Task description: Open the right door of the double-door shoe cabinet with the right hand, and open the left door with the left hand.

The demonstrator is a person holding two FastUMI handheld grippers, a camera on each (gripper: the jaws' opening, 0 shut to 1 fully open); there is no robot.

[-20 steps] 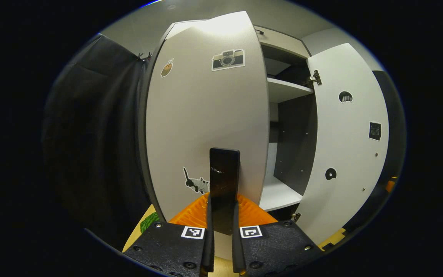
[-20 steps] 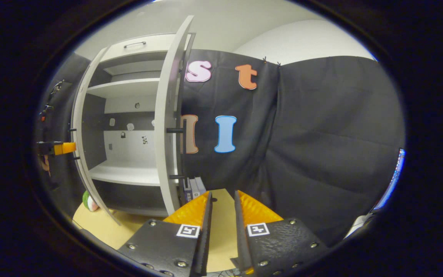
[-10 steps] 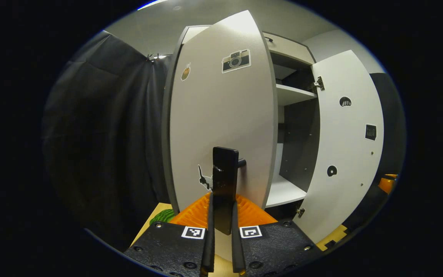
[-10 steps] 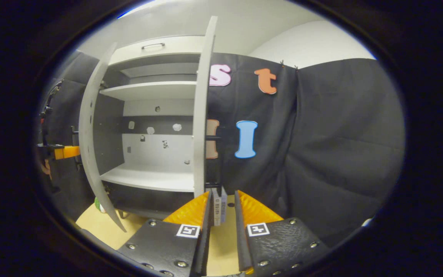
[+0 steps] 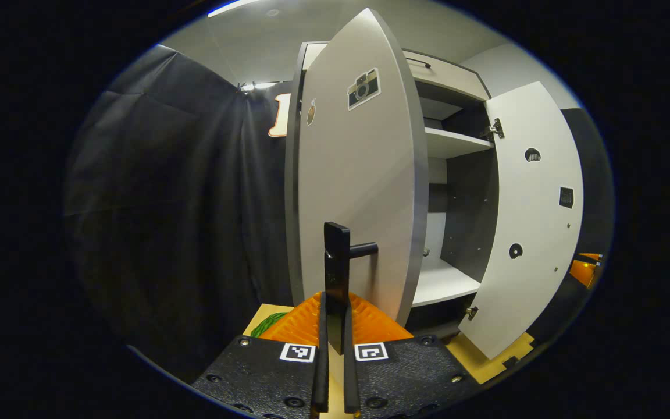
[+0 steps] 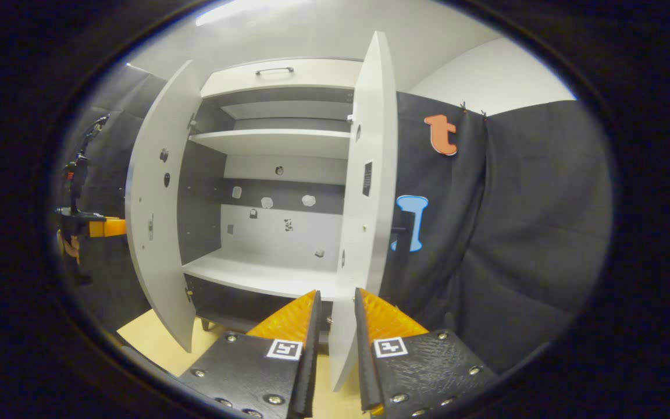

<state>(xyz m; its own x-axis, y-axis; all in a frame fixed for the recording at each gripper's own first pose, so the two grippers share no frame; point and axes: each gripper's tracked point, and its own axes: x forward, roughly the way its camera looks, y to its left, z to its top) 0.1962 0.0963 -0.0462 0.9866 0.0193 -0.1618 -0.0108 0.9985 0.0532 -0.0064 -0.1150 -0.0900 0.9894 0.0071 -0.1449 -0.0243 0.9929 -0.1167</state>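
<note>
The white shoe cabinet (image 6: 277, 273) stands with both doors swung out. In the left gripper view, the left door (image 5: 364, 192) with a camera sticker is edge-on ahead. My left gripper (image 5: 335, 326) is shut on its black bar handle (image 5: 336, 256). The right door (image 5: 535, 221) hangs wide open farther right. In the right gripper view, the right door (image 6: 367, 198) stands just ahead, its handle (image 6: 402, 230) on the far side. My right gripper (image 6: 335, 326) is open by a narrow gap with nothing held; the door's lower edge shows behind the gap. The left door (image 6: 157, 203) and left gripper (image 6: 99, 227) are at far left.
Black cloth walls close in on both sides of the cabinet. White shelves (image 6: 271, 139) sit inside it, and a drawer with a handle (image 6: 274, 71) tops it. The cabinet stands on a yellow floor (image 6: 149, 331). A green object (image 5: 268, 323) lies low beside the left door.
The left door has swung farther out with my left gripper shut on its handle. The right gripper has turned left toward the cabinet, bringing the right door directly ahead.
</note>
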